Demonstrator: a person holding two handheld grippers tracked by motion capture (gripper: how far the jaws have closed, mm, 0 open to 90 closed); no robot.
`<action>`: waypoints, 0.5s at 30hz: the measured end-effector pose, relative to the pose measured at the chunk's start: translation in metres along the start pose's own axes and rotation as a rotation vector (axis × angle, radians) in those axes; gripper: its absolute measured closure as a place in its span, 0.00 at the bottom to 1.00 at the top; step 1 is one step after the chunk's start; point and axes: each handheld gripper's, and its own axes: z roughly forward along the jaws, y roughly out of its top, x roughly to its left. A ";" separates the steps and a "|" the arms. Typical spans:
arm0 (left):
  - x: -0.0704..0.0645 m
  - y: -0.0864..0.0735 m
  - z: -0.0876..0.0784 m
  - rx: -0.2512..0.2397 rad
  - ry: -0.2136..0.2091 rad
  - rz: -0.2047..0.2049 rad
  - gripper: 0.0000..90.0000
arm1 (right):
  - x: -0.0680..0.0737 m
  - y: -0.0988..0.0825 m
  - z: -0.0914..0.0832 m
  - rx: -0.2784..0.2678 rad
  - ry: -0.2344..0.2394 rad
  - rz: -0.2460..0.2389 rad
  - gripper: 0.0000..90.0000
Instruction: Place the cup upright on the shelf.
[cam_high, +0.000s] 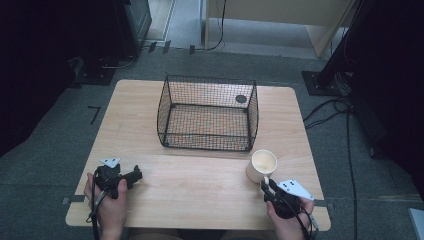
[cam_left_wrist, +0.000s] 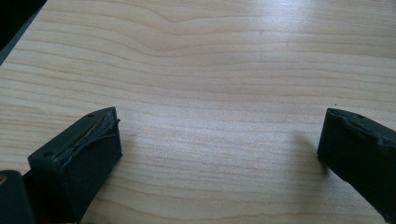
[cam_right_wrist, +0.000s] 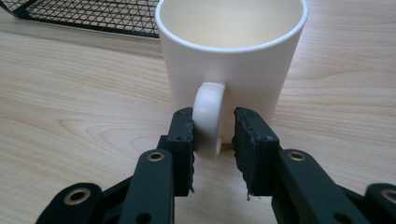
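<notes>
At the bottom right of the high view I have the right hand-held gripper (cam_high: 265, 184) pointed up the frame at the cream-white ceramic mug (cam_high: 261, 165). In the right gripper view, low in the centre, its two black jaws stand either side of the mug's curved handle (cam_right_wrist: 208, 119): the left pad lies against the handle, the right pad stands just off it with a thin gap, so the jaws bracket the handle without clamping it. The mug stands upright on the pale wood-grain counter (cam_high: 200, 185), its mouth open to the top.

At the bottom left of the high view the left hand-held gripper (cam_high: 131, 176) rests low over the counter in the person's hand. In the left gripper view its jaws sit spread wide at the two lower corners, bare wood between them.

Further up, at mid-frame, the black wire-mesh basket (cam_high: 208, 113) sits on the counter, just beyond the mug and apart from it.
</notes>
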 end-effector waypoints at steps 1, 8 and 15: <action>-0.001 0.000 0.000 0.001 -0.001 0.003 0.00 | 0.002 0.002 0.002 -0.006 -0.010 0.002 0.75; -0.001 0.000 0.000 0.003 -0.005 0.008 0.00 | 0.001 0.004 0.006 -0.005 -0.033 -0.020 0.89; -0.001 0.000 0.000 0.002 -0.005 0.008 0.00 | -0.004 0.003 0.004 -0.015 0.000 -0.045 0.90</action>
